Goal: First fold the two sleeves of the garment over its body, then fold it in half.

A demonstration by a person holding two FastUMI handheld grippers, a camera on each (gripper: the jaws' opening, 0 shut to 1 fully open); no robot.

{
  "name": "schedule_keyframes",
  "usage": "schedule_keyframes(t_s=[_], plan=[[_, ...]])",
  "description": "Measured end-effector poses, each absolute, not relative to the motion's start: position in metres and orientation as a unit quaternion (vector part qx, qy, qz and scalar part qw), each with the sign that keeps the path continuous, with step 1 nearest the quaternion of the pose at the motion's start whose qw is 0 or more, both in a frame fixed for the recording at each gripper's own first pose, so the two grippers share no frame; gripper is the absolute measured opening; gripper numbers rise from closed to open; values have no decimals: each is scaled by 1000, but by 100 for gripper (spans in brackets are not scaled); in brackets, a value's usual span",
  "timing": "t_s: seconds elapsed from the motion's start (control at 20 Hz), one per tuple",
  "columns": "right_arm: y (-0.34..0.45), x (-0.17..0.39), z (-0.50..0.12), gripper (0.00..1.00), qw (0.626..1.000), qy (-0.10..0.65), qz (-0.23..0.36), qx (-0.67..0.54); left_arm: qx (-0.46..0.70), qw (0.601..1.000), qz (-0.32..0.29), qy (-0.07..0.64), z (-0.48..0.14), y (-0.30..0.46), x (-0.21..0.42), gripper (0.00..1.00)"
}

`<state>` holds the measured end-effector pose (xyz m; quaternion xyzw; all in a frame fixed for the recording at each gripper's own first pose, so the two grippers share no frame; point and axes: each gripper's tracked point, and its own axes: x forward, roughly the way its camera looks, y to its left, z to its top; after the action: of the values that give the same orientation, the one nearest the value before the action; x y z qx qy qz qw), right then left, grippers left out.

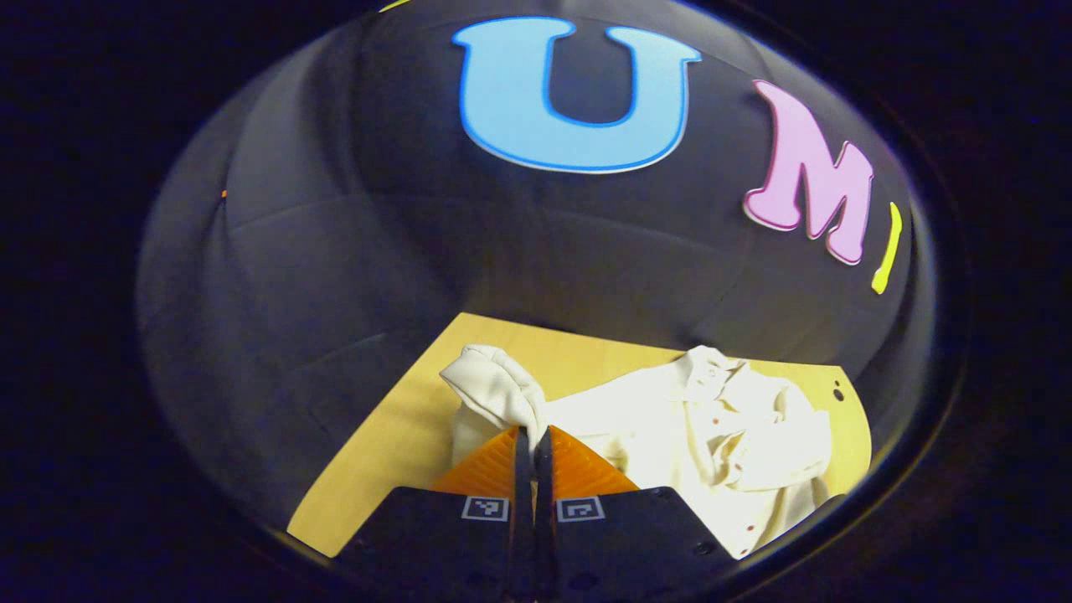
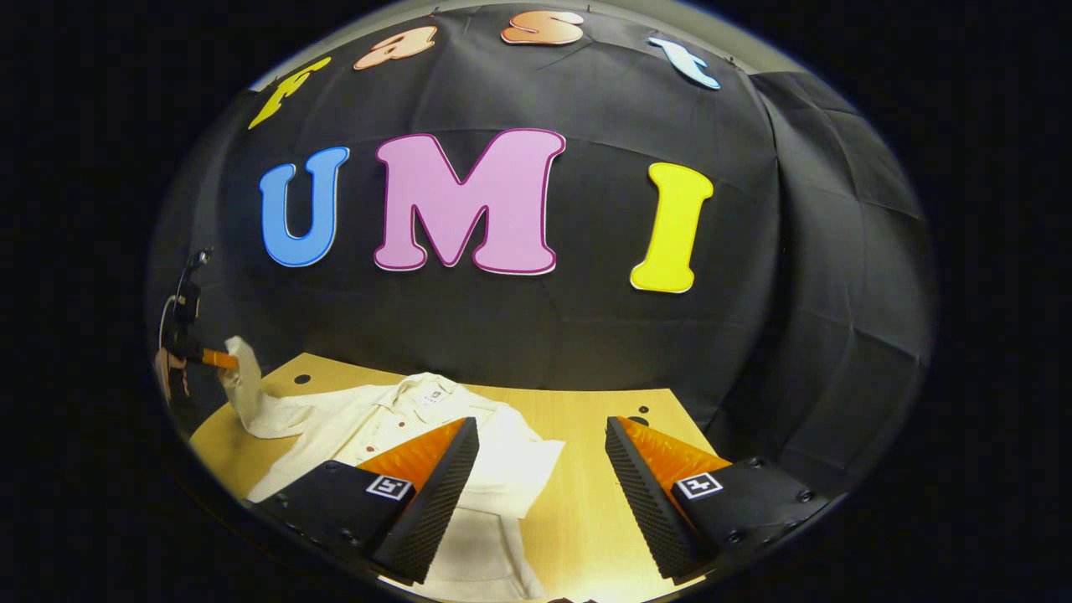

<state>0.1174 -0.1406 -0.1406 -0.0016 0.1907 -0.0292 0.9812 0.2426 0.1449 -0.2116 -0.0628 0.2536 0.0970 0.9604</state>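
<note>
Cream garment (image 2: 394, 423) spread on the table (image 2: 586, 469), collar toward the far wall, buttoned front up. In the right gripper view, one sleeve (image 2: 511, 477) already lying across the body on the right side, judged folded.

Left gripper (image 1: 532, 437) closed, fingers pinching the other sleeve (image 1: 494, 389) near its cuff; cloth lifted clear of the table, bunched and drooping over the fingertips. Same gripper seen far left in the right gripper view, a hand behind it, sleeve hanging from it above the table's left edge.

Right gripper (image 2: 540, 469) wide open, holding nothing, hovering over the near right part of the garment.

Step in hand, by judgement: carrying the left sleeve over the body.

To do it well:
- Keep the pinch firm; thin cloth, likely to slip.
- Carry high enough that the sleeve does not drag the shoulder along.
- Lay across the chest, flat, crease along the side seam.
- Release only once the cuff rests on the body.
- Use the open right gripper to steady the body if it shifts.
</note>
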Motion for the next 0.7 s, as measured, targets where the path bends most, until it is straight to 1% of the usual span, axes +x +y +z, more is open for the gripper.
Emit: schedule_keyframes(t_s=[0.25, 0.45, 0.55, 0.6, 0.65, 0.7], plan=[[-170, 105, -151, 97, 978, 203, -39, -9, -83, 968, -33, 236, -191, -32, 302, 6], [-185, 91, -165, 97, 975, 218, -50, 3, -94, 957, -120, 248, -201, -148, 315, 6], [-190, 83, -178, 97, 971, 232, -52, 4, -106, 947, -150, 264, -214, -191, 314, 6], [-193, 79, -183, 98, 970, 239, -54, 3, -112, 943, -157, 272, -221, -214, 314, 7], [-194, 76, -188, 98, 968, 245, -55, 5, -121, 938, -166, 281, -229, -233, 317, 11], [-195, 73, -192, 98, 967, 250, -54, 9, -128, 933, -173, 288, -238, -249, 319, 19]])
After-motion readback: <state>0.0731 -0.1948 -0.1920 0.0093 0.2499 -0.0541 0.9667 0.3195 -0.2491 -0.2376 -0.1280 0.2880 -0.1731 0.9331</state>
